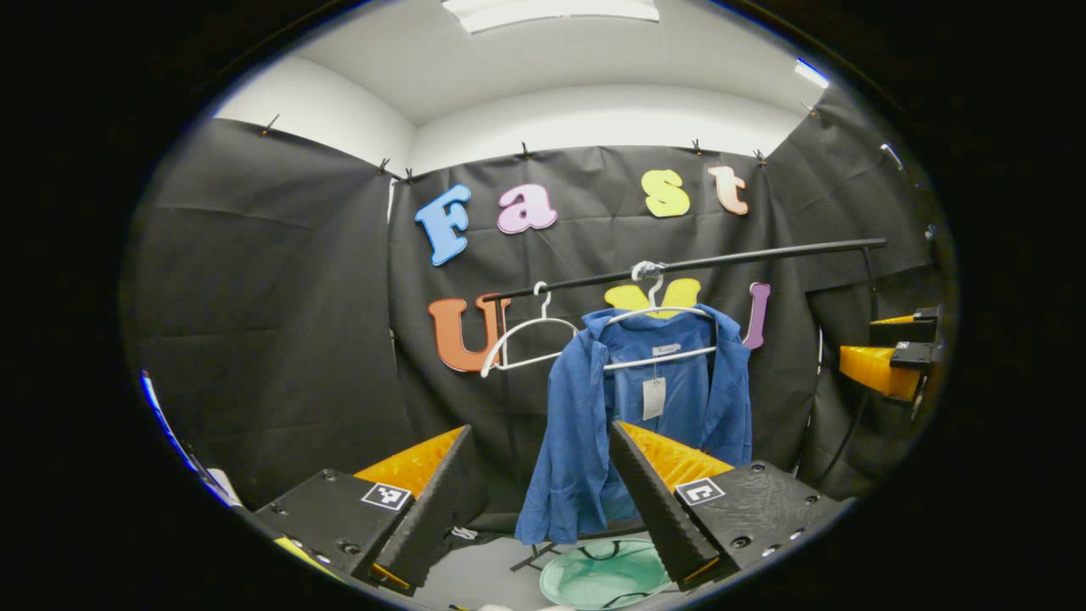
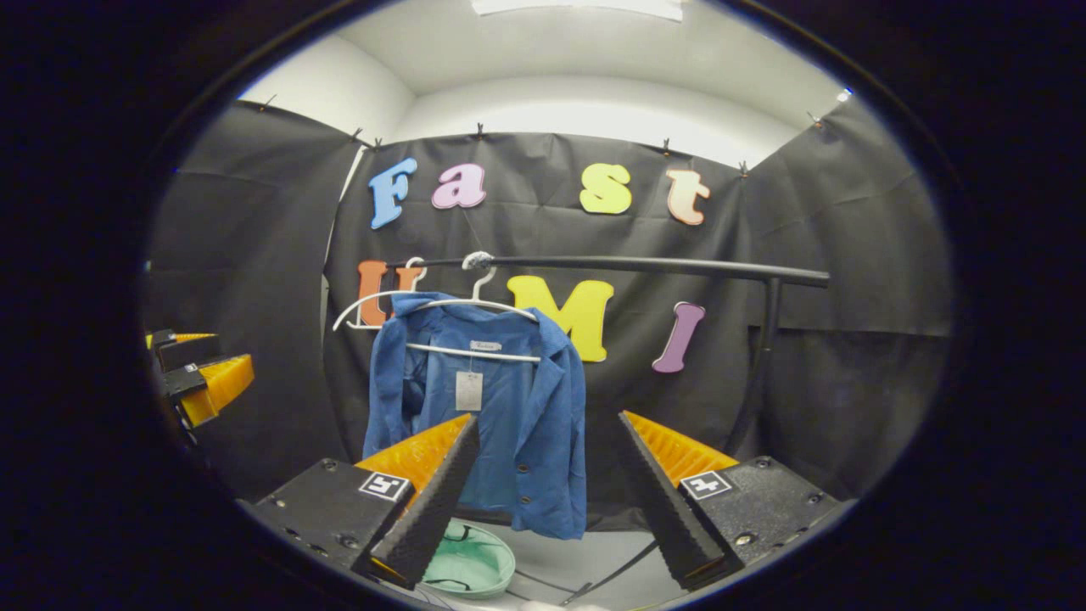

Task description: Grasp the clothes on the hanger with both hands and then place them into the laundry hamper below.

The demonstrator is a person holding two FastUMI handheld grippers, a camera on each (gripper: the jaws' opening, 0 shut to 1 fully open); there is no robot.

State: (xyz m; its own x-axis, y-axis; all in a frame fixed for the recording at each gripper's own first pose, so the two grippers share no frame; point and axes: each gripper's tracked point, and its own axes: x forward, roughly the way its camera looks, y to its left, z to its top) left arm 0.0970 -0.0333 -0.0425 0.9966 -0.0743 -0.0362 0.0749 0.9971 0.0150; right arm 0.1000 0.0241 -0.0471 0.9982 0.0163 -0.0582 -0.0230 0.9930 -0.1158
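Pale green mesh of the laundry hamper (image 1: 604,575) lies low on the floor, nothing visible inside, its rim partly cut off behind the fingers of the left gripper (image 1: 539,441) and the right gripper (image 2: 547,428), both spread wide and holding nothing. Beyond, the blue shirt (image 2: 501,416) hangs on a white hanger (image 2: 475,327) from the black rail (image 2: 628,266), directly above the hamper, an empty hanger (image 1: 526,339) beside it.

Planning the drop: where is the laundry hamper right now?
The green laundry hamper sits on the floor directly below the blue shirt hanging from the rail; in the right gripper view it lies low and left of centre.
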